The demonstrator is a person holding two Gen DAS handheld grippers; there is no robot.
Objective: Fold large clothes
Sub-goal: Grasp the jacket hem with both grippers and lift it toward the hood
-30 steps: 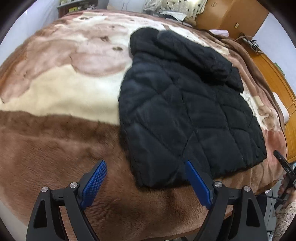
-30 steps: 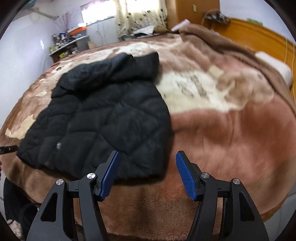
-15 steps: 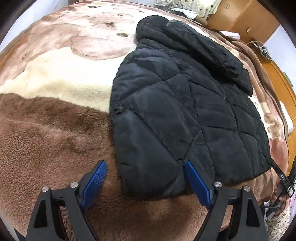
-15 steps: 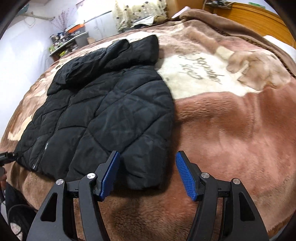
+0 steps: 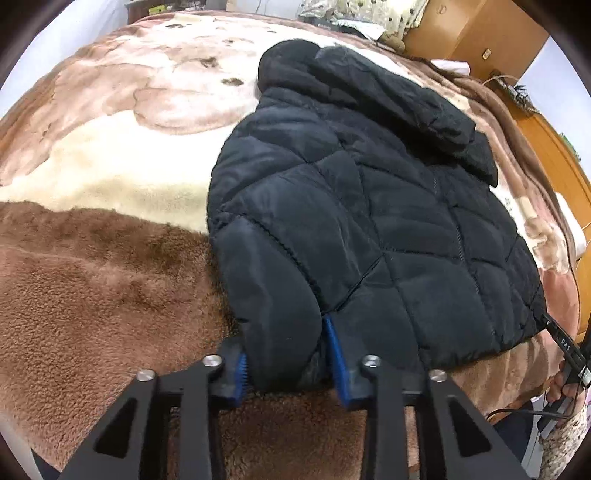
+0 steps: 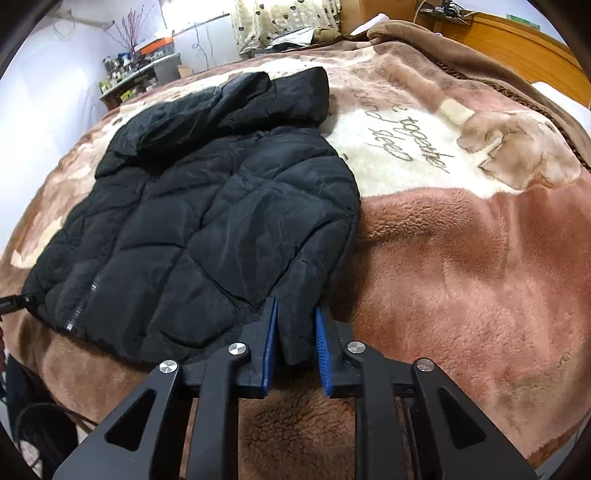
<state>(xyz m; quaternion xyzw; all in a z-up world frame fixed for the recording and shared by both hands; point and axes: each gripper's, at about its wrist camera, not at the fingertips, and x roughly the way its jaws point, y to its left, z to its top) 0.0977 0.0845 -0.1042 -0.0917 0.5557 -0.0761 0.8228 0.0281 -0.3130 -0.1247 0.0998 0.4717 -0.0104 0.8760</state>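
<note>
A black quilted hooded jacket (image 5: pixel 369 206) lies flat on a brown and cream fleece blanket (image 5: pixel 103 258), hood at the far end. My left gripper (image 5: pixel 288 365) is shut on the jacket's near left cuff end. In the right wrist view the jacket (image 6: pixel 207 221) fills the left half, and my right gripper (image 6: pixel 295 350) is shut on its near right cuff end. Both sleeves lie folded along the jacket's sides. The other gripper's black tip (image 5: pixel 565 343) shows at the jacket's far hem corner.
The blanket (image 6: pixel 461 258) covers the whole bed, with script lettering (image 6: pixel 406 136) and a bear print. A wooden headboard (image 6: pixel 517 33) runs along the right. A cluttered shelf (image 6: pixel 136 70) and curtain stand at the back. A wooden cabinet (image 5: pixel 476 33) is beyond the bed.
Both grippers moved forward and down onto the jacket's near corners and closed on the sleeve ends; a second ago both were open above the blanket.
</note>
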